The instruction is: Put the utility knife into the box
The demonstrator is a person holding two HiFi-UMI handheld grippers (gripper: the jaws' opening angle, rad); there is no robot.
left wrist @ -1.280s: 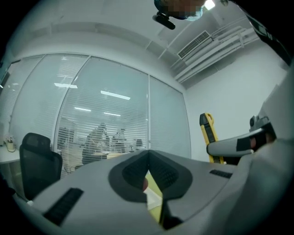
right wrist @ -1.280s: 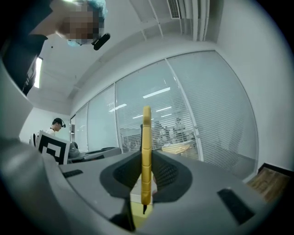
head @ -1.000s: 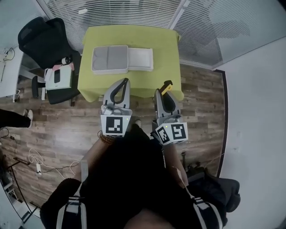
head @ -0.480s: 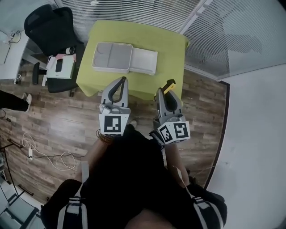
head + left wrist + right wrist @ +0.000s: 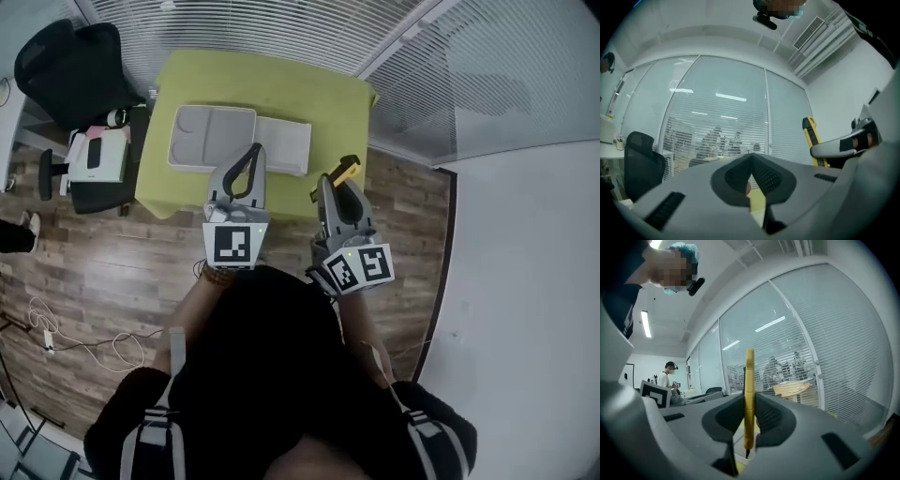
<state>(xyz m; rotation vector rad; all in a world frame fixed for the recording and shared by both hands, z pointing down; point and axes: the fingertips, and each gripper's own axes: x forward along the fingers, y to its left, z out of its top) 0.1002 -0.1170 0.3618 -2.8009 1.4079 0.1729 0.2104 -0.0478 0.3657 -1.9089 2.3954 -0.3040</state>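
On a table under a green cloth (image 5: 328,98) lies an open grey box (image 5: 211,138), its white lid (image 5: 284,145) beside it on the right. My right gripper (image 5: 330,185) is shut on the yellow utility knife (image 5: 345,170), held upright over the table's near right edge. In the right gripper view the knife (image 5: 749,394) stands between the jaws. My left gripper (image 5: 253,152) hovers over the table's front, near the lid, with its jaws closed on nothing. The left gripper view shows the knife (image 5: 812,140) off to the right.
A black office chair (image 5: 66,70) stands left of the table, and a second chair holds a white case (image 5: 94,157). Blinds and glass walls (image 5: 450,75) run behind and to the right. Cables (image 5: 56,333) lie on the wooden floor. A person (image 5: 668,376) stands far off.
Both grippers have come closer to the table. The left one now reaches over its front edge by the lid. The knife stays in the right gripper.
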